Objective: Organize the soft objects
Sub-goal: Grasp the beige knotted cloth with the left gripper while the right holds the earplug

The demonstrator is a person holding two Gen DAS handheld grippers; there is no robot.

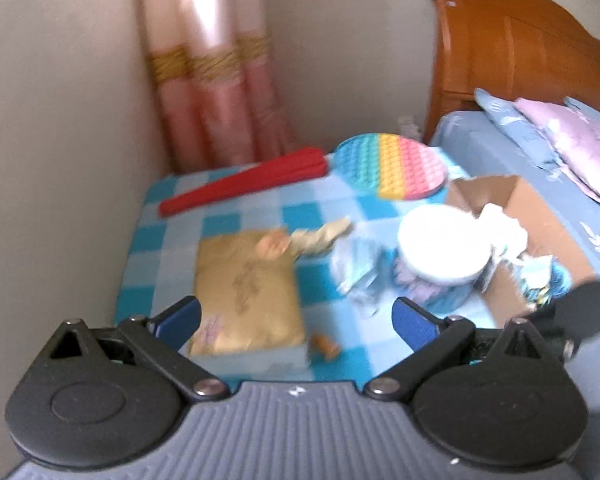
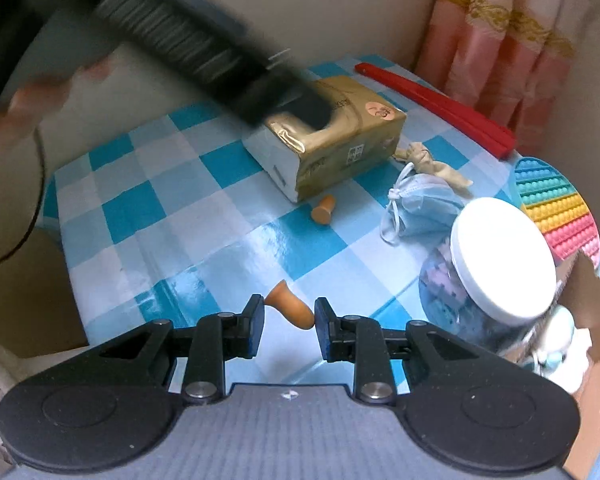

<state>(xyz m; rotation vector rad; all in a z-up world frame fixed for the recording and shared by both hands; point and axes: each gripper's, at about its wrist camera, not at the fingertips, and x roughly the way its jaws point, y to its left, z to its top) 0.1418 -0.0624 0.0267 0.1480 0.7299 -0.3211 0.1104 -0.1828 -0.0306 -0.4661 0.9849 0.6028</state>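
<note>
Blue-checked tablecloth — pink curtain, wooden headboard behind.

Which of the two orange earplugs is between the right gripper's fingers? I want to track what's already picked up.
The earplug at the right gripper, its flared end showing between the fingers. The other earplug lies free on the checked tablecloth beside the gold tissue pack.

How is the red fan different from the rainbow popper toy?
The red fan is long, thin and one colour; the rainbow popper toy is round and striped in many colours. The fan looks smooth and is folded shut; the popper is covered in little bumps. Both lie flat on the far side of the blue checked table, near the curtain.
</note>
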